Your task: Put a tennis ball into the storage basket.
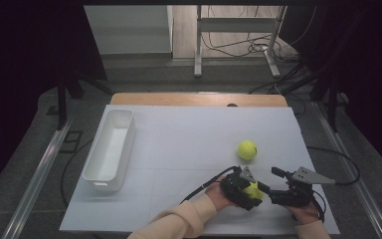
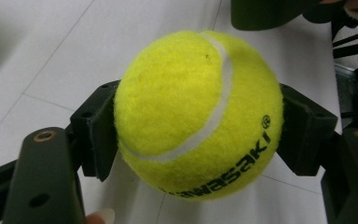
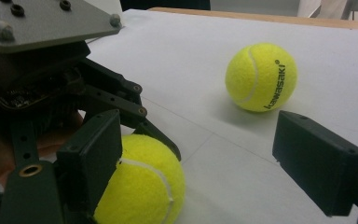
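Observation:
My left gripper (image 1: pixel 247 193) is shut on a yellow tennis ball (image 1: pixel 254 189) near the table's front edge. In the left gripper view its black pads (image 2: pixel 98 130) press both sides of the ball (image 2: pixel 198 116), which is printed "kawasaki". My right gripper (image 1: pixel 271 180) stands open just right of it. In the right gripper view its jaws (image 3: pixel 205 144) are wide apart; one jaw sits close beside the held ball (image 3: pixel 149 186), and I cannot tell if they touch. A second tennis ball (image 1: pixel 247 149) (image 3: pixel 261 77) lies free on the white mat, farther back.
A long white bin (image 1: pixel 108 149) stands empty at the left of the white mat (image 1: pixel 179 149). The wooden table edge (image 1: pixel 199 98) shows at the back. Cables and a metal stand leg are on the floor beyond.

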{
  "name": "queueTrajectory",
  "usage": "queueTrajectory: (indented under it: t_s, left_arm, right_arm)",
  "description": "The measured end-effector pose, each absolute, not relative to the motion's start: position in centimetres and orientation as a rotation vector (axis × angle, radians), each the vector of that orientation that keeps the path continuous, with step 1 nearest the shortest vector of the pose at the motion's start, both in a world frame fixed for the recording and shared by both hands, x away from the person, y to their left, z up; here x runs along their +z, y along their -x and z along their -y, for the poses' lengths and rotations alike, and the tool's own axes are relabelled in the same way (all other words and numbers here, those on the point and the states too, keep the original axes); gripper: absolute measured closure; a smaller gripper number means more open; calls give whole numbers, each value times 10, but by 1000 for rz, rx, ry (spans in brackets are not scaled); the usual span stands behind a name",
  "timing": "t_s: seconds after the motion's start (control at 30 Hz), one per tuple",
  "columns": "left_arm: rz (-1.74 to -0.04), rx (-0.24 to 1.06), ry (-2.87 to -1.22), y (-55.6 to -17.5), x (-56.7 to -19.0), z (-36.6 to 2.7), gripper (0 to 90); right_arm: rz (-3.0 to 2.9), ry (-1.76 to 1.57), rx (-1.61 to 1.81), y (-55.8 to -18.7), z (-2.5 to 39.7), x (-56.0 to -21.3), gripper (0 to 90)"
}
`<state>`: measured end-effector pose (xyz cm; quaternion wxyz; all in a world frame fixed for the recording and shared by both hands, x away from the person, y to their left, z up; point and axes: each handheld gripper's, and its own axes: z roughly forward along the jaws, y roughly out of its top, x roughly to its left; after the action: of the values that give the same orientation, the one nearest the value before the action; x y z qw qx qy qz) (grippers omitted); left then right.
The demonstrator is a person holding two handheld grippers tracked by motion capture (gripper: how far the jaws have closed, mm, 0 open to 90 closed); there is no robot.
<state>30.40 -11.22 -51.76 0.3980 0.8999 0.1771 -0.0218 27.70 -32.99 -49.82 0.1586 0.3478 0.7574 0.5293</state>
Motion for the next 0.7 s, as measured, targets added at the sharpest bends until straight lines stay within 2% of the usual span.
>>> queueTrajectory:
  t_s: [0.7]
  left_arm:
    - [-492, -46, -2253, -304, -512, 85, 260]
  right_arm:
    - [-2178, -989, 1495, -277, 328, -499, 161]
